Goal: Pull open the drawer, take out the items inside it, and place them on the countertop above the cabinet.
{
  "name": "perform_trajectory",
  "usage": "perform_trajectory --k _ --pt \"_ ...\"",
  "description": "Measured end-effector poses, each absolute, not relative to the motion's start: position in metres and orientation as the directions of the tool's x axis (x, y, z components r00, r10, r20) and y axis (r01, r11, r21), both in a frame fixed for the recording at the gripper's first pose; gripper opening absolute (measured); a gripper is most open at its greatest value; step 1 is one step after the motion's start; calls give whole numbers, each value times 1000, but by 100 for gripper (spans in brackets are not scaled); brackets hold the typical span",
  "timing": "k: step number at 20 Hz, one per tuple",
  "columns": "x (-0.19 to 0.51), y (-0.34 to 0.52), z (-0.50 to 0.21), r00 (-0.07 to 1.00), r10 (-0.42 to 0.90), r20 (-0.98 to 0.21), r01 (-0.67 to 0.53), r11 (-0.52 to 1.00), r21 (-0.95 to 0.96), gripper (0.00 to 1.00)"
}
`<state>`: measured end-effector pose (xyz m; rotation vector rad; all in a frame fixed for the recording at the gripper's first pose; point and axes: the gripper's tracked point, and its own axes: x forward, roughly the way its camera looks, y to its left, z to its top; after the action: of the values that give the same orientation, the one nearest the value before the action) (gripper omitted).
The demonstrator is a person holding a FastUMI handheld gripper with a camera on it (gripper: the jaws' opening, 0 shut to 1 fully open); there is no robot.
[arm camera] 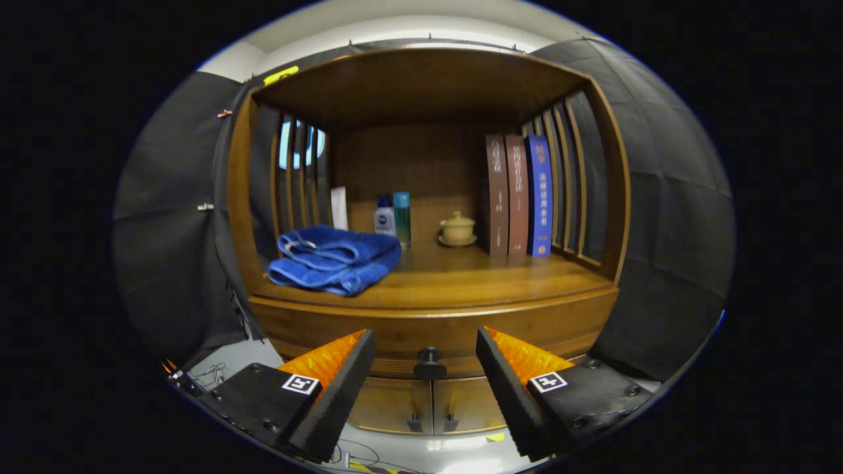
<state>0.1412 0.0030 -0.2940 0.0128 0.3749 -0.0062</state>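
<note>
A wooden cabinet stands ahead of me. Its drawer front [435, 329] is closed, with a dark round knob [429, 361] at its middle. My gripper [427, 349] is open, its two fingers spread either side of the knob and not touching it. Above the drawer lies the wooden countertop [474, 276] inside an open shelf niche. A folded blue towel [332, 259] rests on the countertop's front left. What the drawer holds is hidden.
At the back of the countertop stand a white tube [339, 207], two small bottles [393, 216], a lidded tan cup [458, 229] and three upright books [519, 195]. Slatted side walls bound the niche. Two lower cabinet doors [431, 405] sit under the drawer.
</note>
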Motion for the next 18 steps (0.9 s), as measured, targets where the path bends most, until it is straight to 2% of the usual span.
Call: perform_trajectory --k 5,11,12,13,14,18 --pt "171 0 -356 895 -19 -446 32 999 21 99" --pt "186 -4 -404 851 -29 -524 49 999 24 92" --pt "184 -3 -407 845 -24 -534 44 999 25 77" --pt "185 -3 -411 846 -21 -533 43 999 29 71" --pt "180 0 -408 849 -12 -528 35 999 33 69" --pt "183 0 -415 846 -14 -533 38 999 34 36"
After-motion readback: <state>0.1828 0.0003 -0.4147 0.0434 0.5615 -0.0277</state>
